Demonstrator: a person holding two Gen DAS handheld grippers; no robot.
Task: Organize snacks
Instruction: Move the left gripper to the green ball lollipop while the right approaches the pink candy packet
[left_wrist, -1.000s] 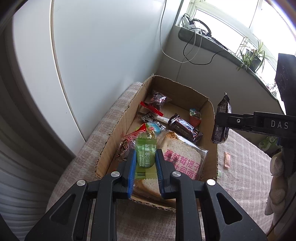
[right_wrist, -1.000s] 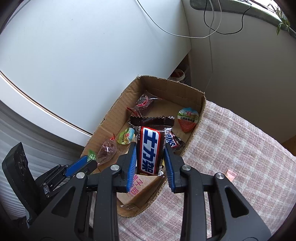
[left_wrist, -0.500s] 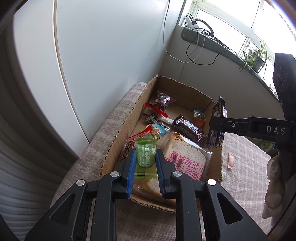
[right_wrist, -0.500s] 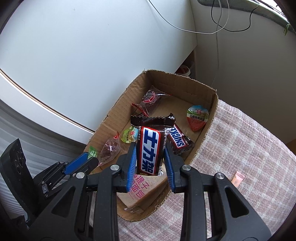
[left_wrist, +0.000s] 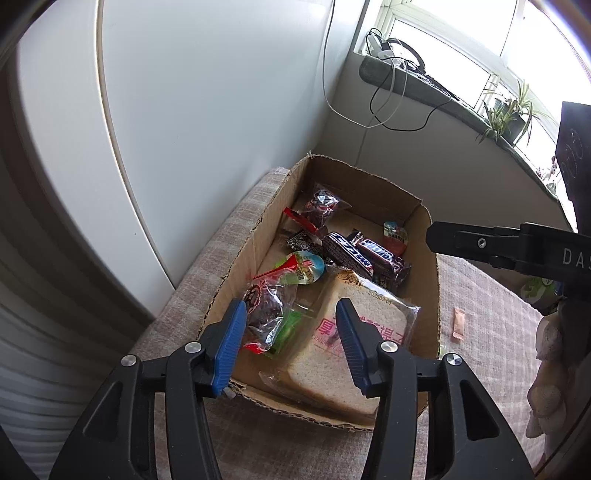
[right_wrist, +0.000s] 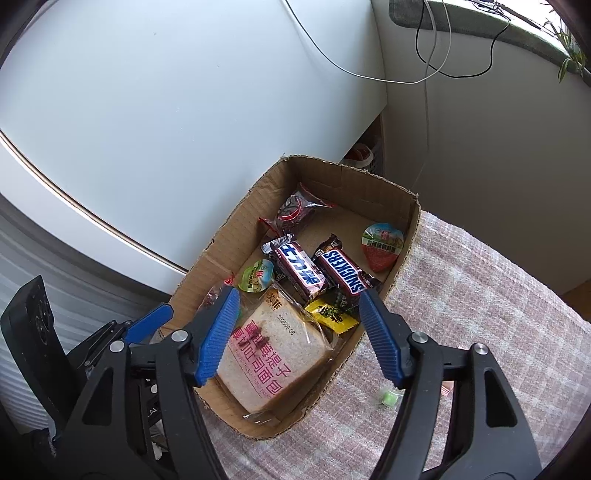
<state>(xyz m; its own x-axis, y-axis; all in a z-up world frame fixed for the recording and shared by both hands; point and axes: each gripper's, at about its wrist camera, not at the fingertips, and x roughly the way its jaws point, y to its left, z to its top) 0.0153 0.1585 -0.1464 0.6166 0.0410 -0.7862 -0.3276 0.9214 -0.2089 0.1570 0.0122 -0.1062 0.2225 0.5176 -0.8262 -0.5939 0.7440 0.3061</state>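
Right wrist, right gripper (right_wrist: 295, 332) jaws opening, empty

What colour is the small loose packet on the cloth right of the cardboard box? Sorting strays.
Pale orange-pink small flat packet, clearest in the left wrist view.

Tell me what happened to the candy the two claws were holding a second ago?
Both claws are opening and have let go. The left claw dropped its green candy into the cardboard box, beside the bread pack. The right claw dropped its chocolate bar, which now lies next to the Snickers. The box and other snacks stayed put.
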